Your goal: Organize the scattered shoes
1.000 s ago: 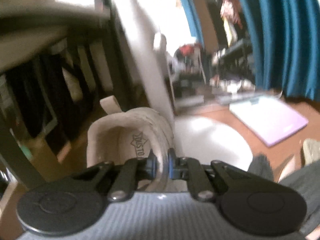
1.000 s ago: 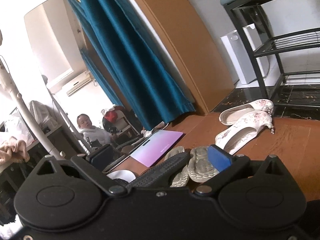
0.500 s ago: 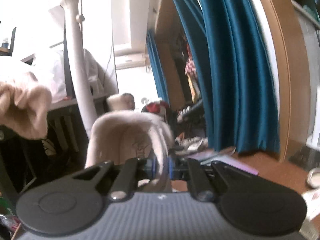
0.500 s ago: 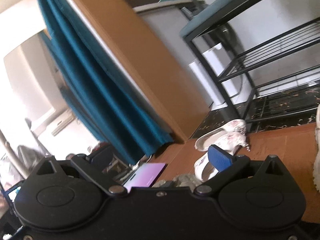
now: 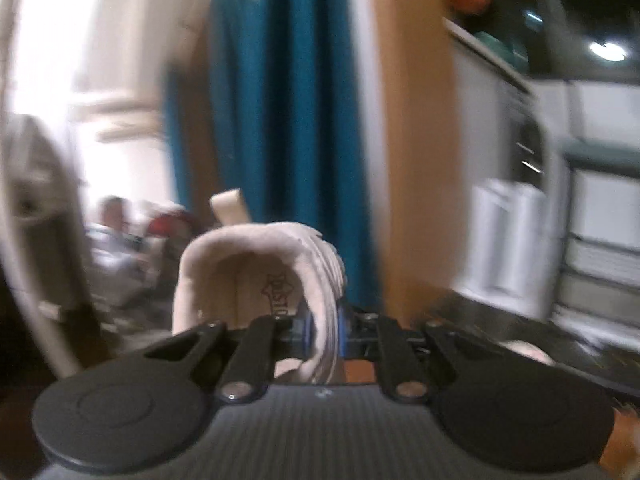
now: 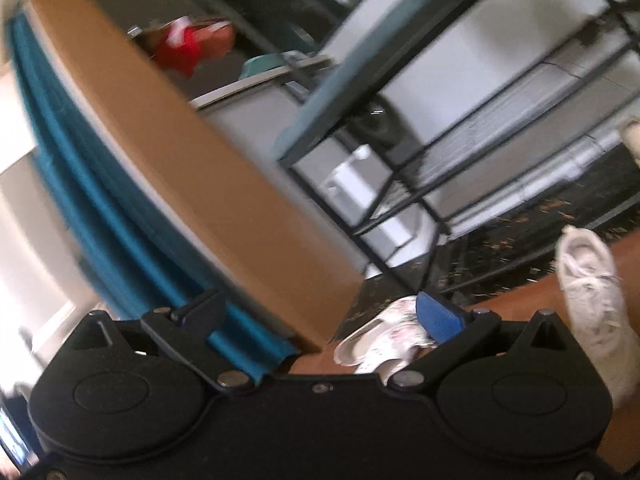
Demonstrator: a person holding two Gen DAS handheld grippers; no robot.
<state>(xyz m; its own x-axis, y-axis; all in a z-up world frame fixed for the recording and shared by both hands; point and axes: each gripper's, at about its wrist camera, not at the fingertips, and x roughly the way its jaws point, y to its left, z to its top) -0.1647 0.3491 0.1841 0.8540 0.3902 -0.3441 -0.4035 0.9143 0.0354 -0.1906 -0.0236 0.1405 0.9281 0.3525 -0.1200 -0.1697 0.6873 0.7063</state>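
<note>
Left wrist view: the left tool (image 5: 322,330) is clenched on the collar of a beige shoe (image 5: 256,280), carried in the air before a blue curtain (image 5: 280,120).

Right wrist view: the right tool (image 6: 320,312) is spread wide and empty. Floral shoes (image 6: 384,344) and a white sneaker (image 6: 592,292) lie on the floor near the black rack (image 6: 460,152).

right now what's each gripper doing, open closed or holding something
Left gripper: shut on the collar of a beige sneaker.
Right gripper: open, holding nothing; floral shoes lie on the floor beyond it.
</note>
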